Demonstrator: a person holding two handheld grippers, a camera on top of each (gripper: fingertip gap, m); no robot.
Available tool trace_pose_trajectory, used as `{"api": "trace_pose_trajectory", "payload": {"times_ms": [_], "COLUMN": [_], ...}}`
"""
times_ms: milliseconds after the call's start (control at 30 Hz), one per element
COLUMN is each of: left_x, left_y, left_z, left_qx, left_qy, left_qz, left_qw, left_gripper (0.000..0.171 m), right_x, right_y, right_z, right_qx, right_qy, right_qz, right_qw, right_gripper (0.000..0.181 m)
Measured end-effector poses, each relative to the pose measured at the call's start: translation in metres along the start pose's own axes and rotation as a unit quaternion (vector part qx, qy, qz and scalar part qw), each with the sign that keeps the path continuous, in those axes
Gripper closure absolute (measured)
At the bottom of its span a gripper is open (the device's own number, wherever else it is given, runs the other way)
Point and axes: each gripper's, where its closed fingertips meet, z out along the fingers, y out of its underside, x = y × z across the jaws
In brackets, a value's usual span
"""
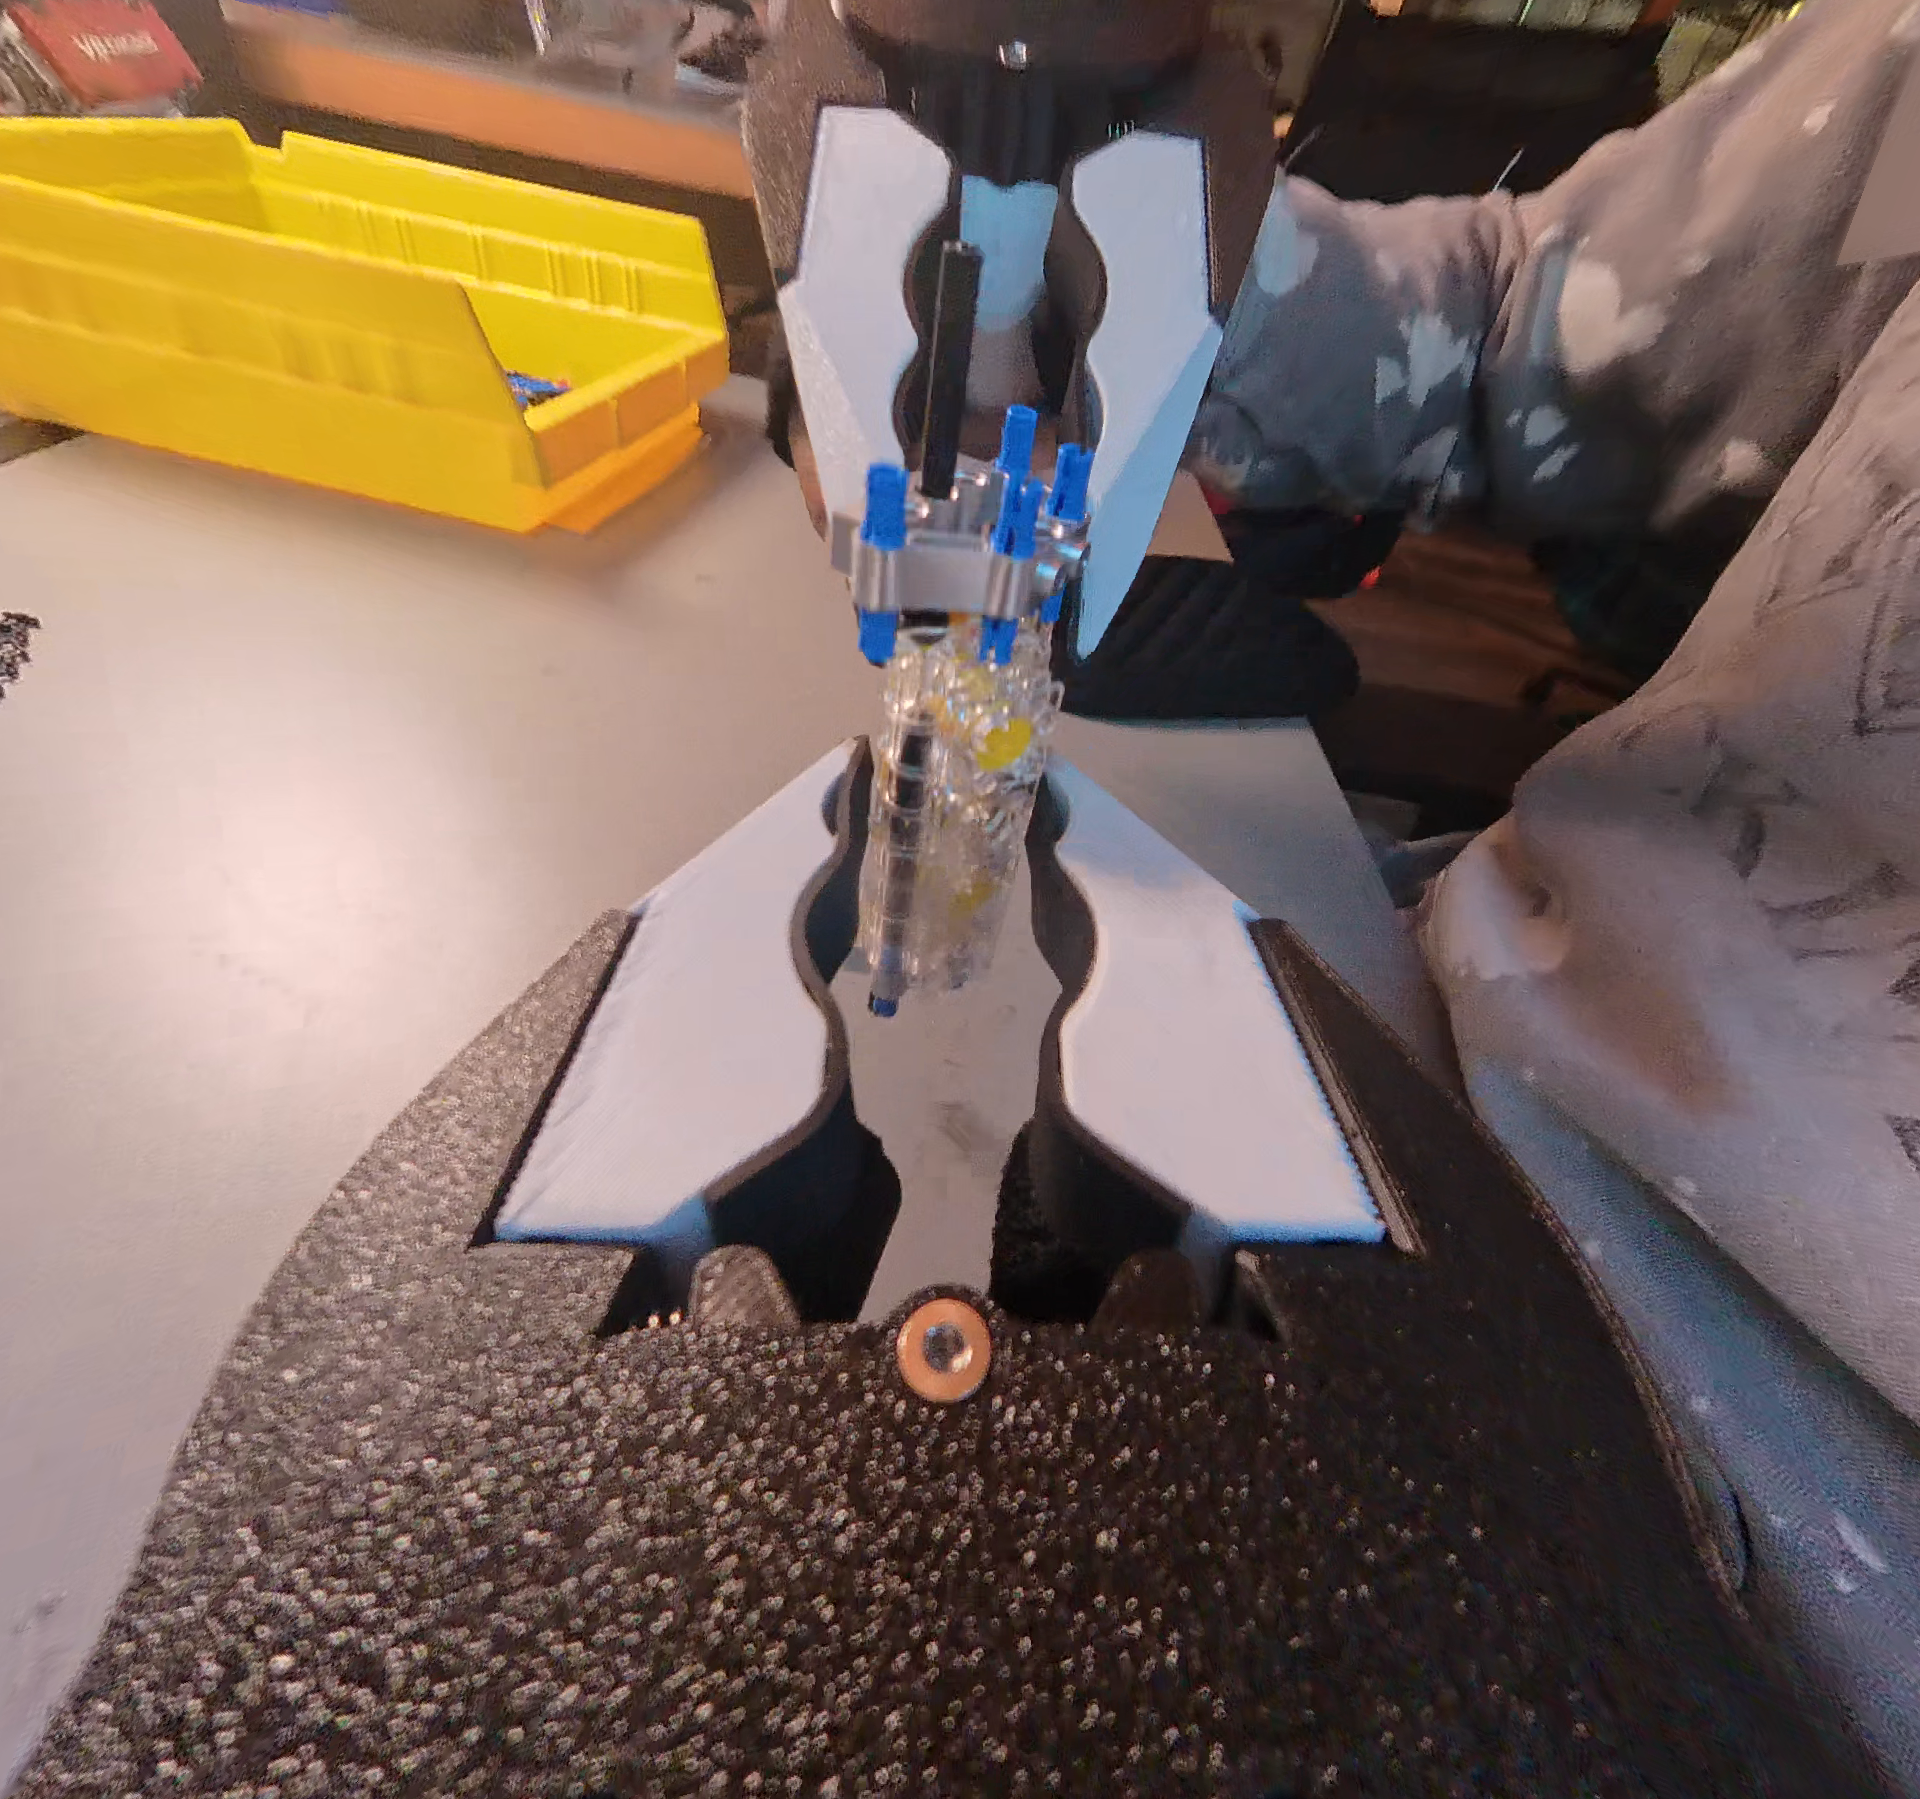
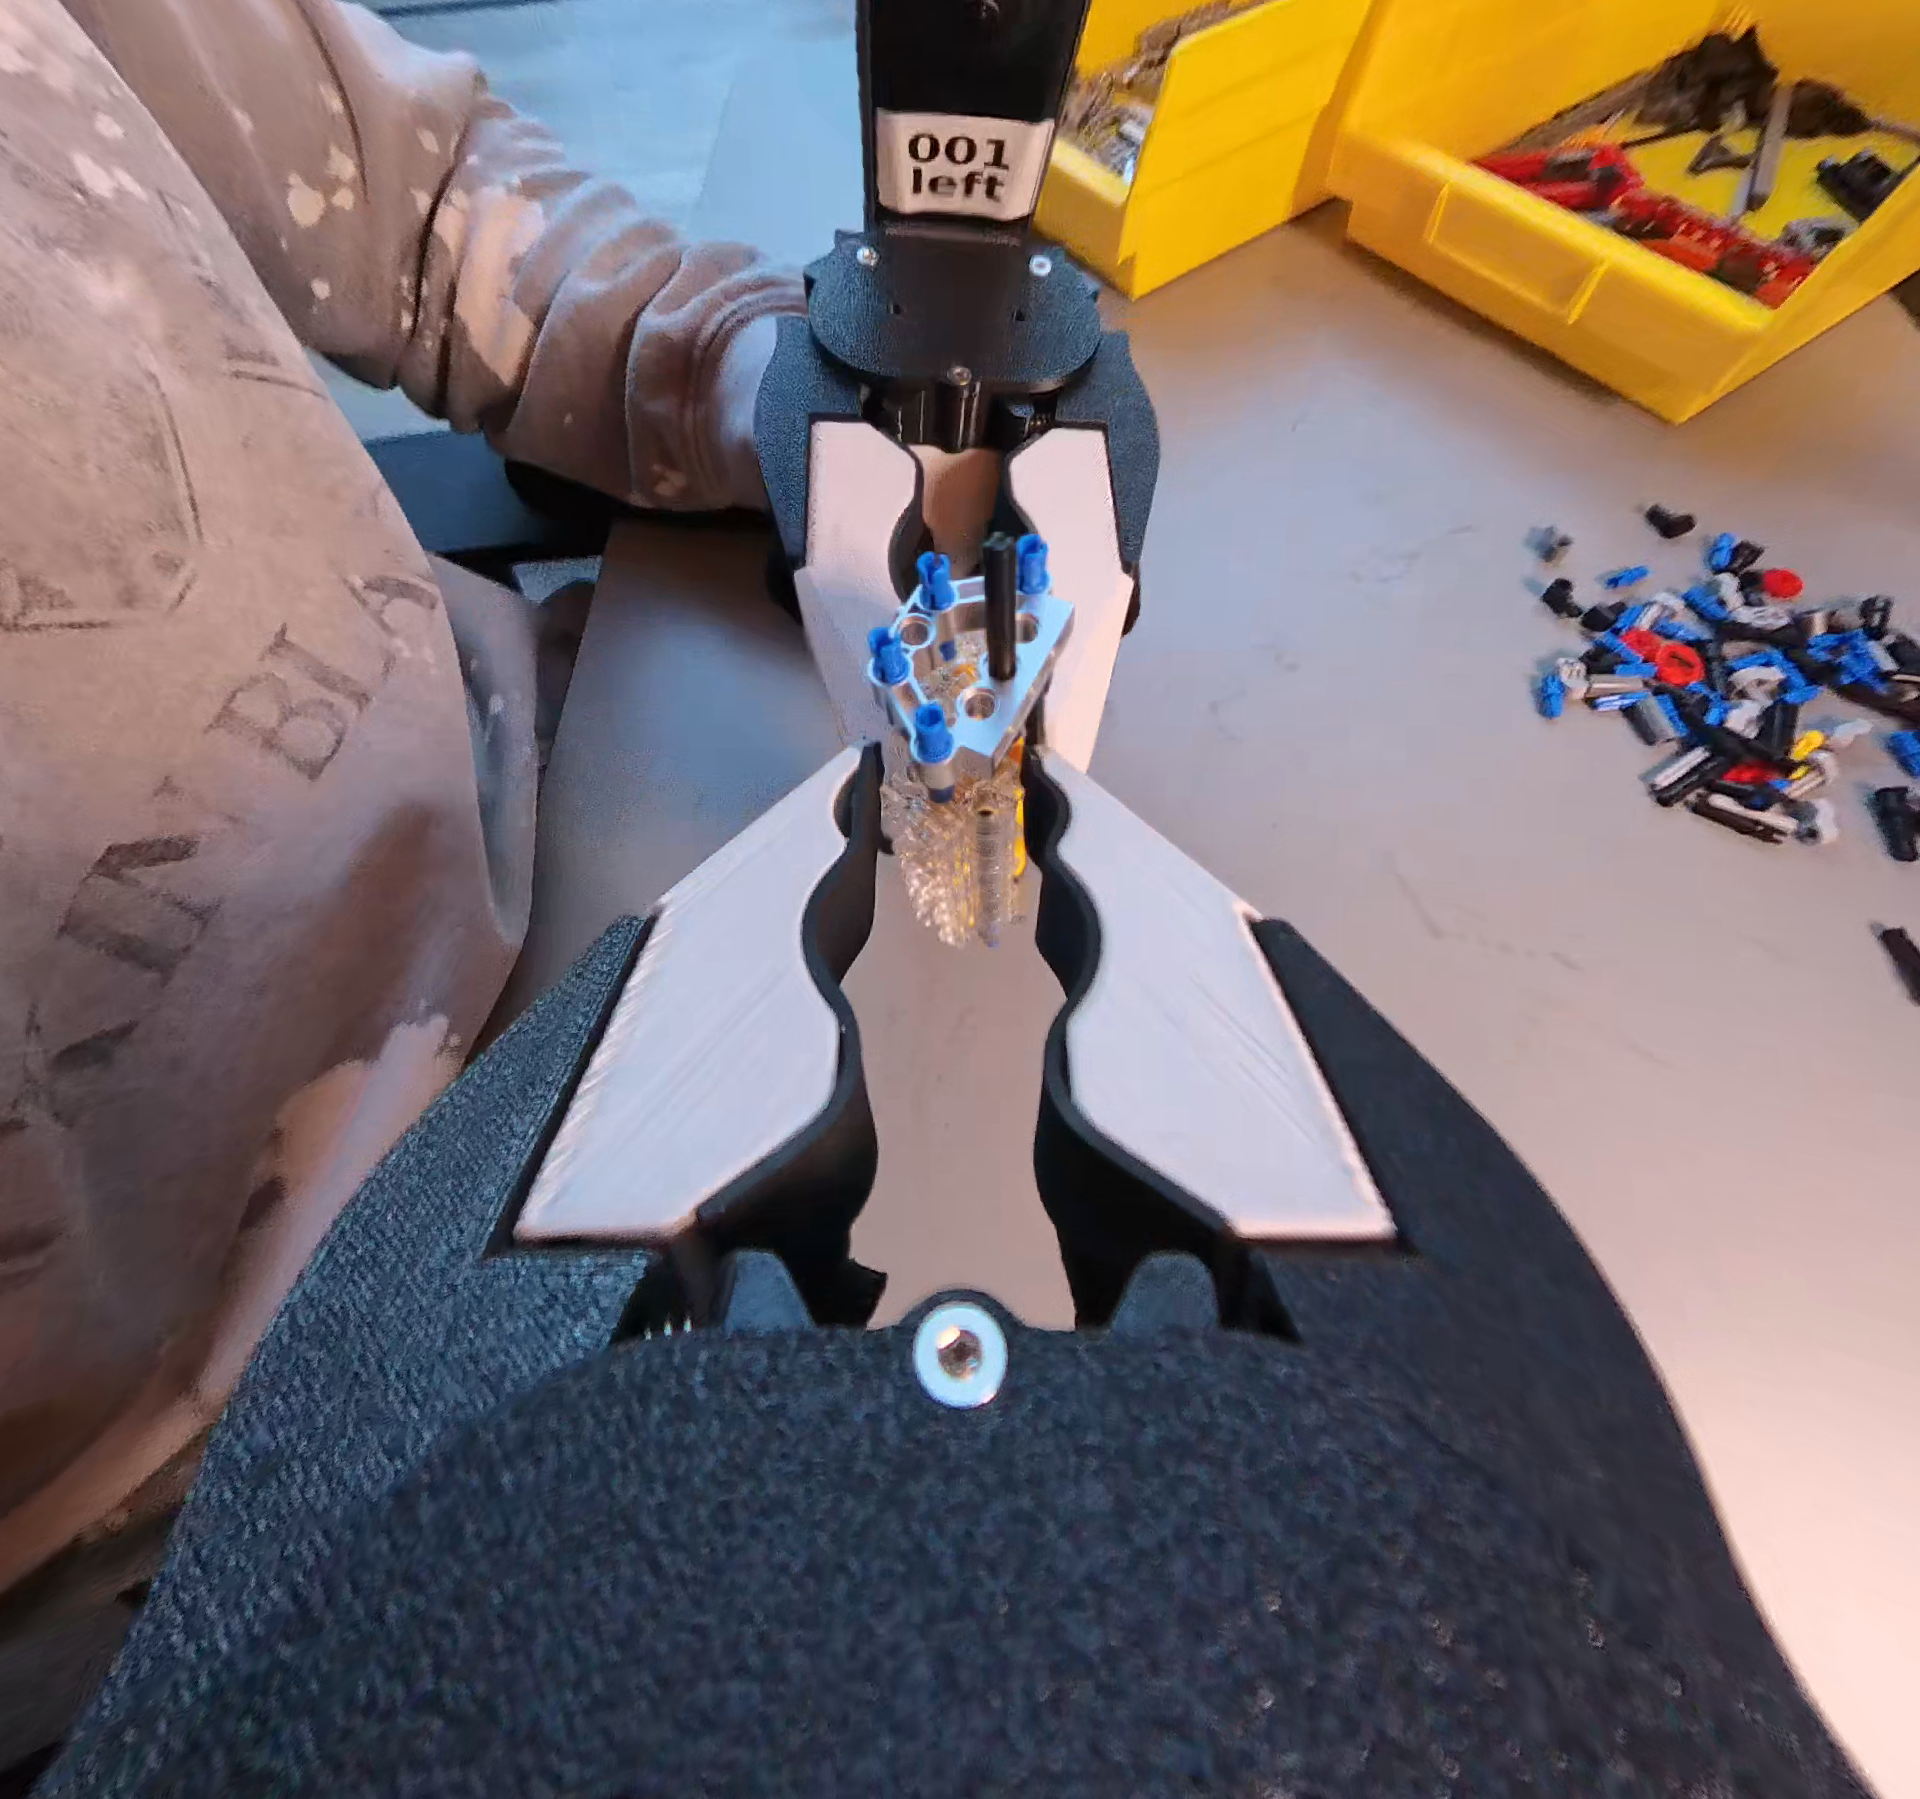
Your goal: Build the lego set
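A small assembly (image 1: 951, 814) is held above the grey table (image 1: 312, 762). It is a clear studded cylinder with yellow bits inside, topped by a grey frame (image 1: 956, 570) that carries blue pins and a black axle (image 1: 951, 367). My left gripper (image 1: 954, 762) is shut on the clear cylinder, one finger on each side. My right gripper (image 1: 966, 586) faces it from the far side, its fingers against the grey frame. In the right wrist view my right gripper (image 2: 951, 762) is closed about the assembly (image 2: 961, 845) just under the frame (image 2: 966, 669). The left gripper (image 2: 961, 731) is opposite.
A yellow bin (image 1: 312, 315) stands at the left rear of the table. Two more yellow bins (image 2: 1558, 243) hold red and black parts. A loose pile of small blue, black and red pieces (image 2: 1745, 679) lies on the table. A person's sleeve (image 2: 468, 295) and body flank the table edge. Left and right tips are no more than a few centimetres apart.
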Motion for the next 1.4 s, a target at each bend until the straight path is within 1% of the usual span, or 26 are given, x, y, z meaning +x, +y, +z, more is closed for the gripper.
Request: {"api": "trace_pose_trajectory", "payload": {"times_ms": [100,200,300,400,467,567,633,700,767,833,933,1067,1233,1400], "left_x": [-0.005,-0.003,0.003,0.002,-0.003,-0.01,-0.013,-0.013,-0.01,-0.008,0.0,0.002,-0.001,-0.004], "left_y": [0.017,0.027,0.029,0.029,0.028,0.027,0.026,0.026,0.026,0.026,0.025,0.025,0.025,0.025], "left_z": [0.008,0.009,0.009,0.009,0.008,0.006,0.006,0.008,0.01,0.01,0.009,0.008,0.007,0.008], "left_qx": [-0.049,-0.079,-0.086,-0.094,-0.099,-0.108,-0.115,-0.123,-0.129,-0.128,-0.116,-0.119,-0.133,-0.137], "left_qy": [-0.02,-0.015,-0.001,-0.012,-0.03,-0.057,-0.063,-0.064,-0.059,-0.051,-0.019,-0.012,-0.017,-0.022], "left_qz": [0.009,0.015,0.026,0.042,0.038,0.035,0.034,0.039,0.047,0.045,0.032,0.035,0.028,0.013], "left_qw": [0.999,0.997,0.996,0.995,0.994,0.992,0.991,0.99,0.989,0.989,0.993,0.992,0.991,0.99], "left_gripper": [0.144,0.143,0.143,0.144,0.144,0.145,0.145,0.145,0.145,0.145,0.145,0.145,0.145,0.146], "right_x": [0.002,0.0,-0.004,-0.005,0.002,0.005,0.009,0.009,0.007,0.003,-0.005,-0.007,-0.003,0.0], "right_y": [0.011,0.022,0.024,0.023,0.023,0.01,0.0,-0.005,-0.002,0.001,0.003,0.004,0.004,0.007], "right_z": [0.006,0.01,0.01,0.01,0.009,0.003,0.0,0.002,0.006,0.006,0.002,0.002,0.004,0.004], "right_qx": [-0.047,-0.08,-0.069,-0.062,-0.062,-0.039,-0.03,-0.034,-0.056,-0.072,-0.082,-0.112,-0.144,-0.15], "right_qy": [-0.005,-0.025,-0.058,-0.069,-0.053,-0.023,0.012,0.033,0.037,0.021,-0.029,-0.074,-0.084,-0.079], "right_qz": [-0.019,-0.035,-0.057,-0.061,-0.061,-0.065,-0.068,-0.073,-0.08,-0.093,-0.116,-0.113,-0.087,-0.043], "right_qw": [0.999,0.996,0.994,0.994,0.995,0.997,0.997,0.996,0.994,0.993,0.989,0.984,0.982,0.985], "right_gripper": [0.157,0.157,0.157,0.157,0.156,0.146,0.138,0.14,0.152,0.155,0.155,0.155,0.155,0.155]}}
